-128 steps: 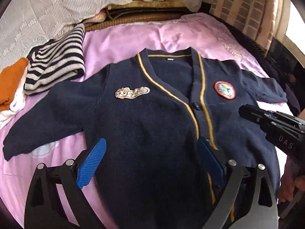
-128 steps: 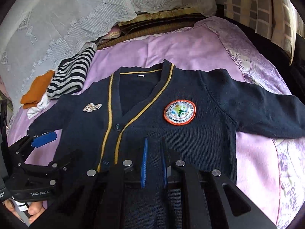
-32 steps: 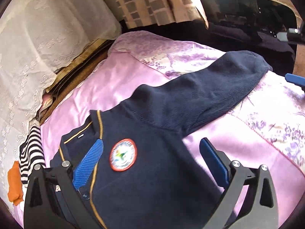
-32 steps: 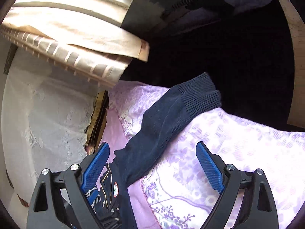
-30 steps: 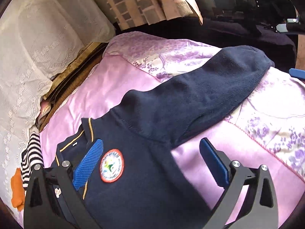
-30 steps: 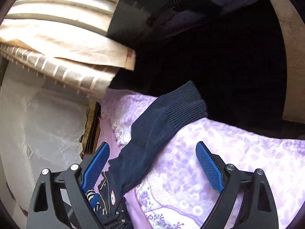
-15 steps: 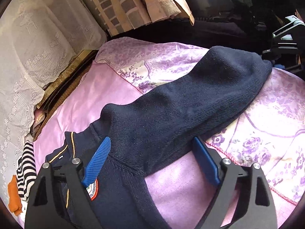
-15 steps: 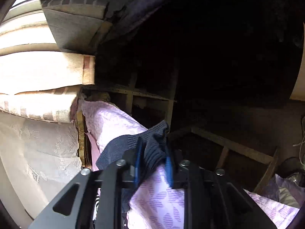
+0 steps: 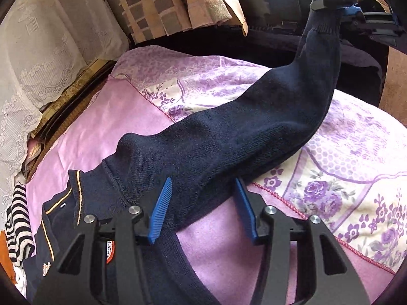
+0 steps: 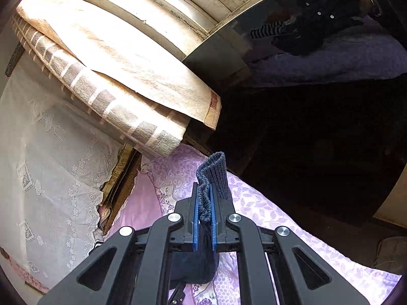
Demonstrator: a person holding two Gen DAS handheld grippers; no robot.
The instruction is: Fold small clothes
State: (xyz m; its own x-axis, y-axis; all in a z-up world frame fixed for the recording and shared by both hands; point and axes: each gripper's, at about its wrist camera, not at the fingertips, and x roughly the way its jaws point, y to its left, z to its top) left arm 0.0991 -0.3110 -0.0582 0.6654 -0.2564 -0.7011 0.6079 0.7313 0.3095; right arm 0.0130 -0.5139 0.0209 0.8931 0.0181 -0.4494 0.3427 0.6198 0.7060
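Observation:
A navy knit cardigan (image 9: 101,198) with yellow trim lies on the pink and purple bedspread (image 9: 343,178). Its sleeve (image 9: 241,137) runs up and to the right, and the cuff hangs off the bed. My right gripper (image 9: 351,7) holds that cuff up there. In the right wrist view the ribbed cuff (image 10: 213,172) sticks out from between the blue pads of my right gripper (image 10: 203,186), which is shut on it. My left gripper (image 9: 202,181) straddles the upper sleeve by the shoulder seam. Its jaws are closing with the sleeve between them, and the pads are still apart.
A striped garment (image 9: 15,216) and an orange one (image 9: 3,254) lie at the far left. White lace cloth (image 9: 38,50) and a checked beige towel (image 9: 165,5) stand behind the bed. Past the bed's right edge is a dark drop (image 10: 318,152).
The right gripper has shut on the sleeve cuff and lifted it off the bed. The left gripper has moved up to the upper sleeve, and its jaws have narrowed around it.

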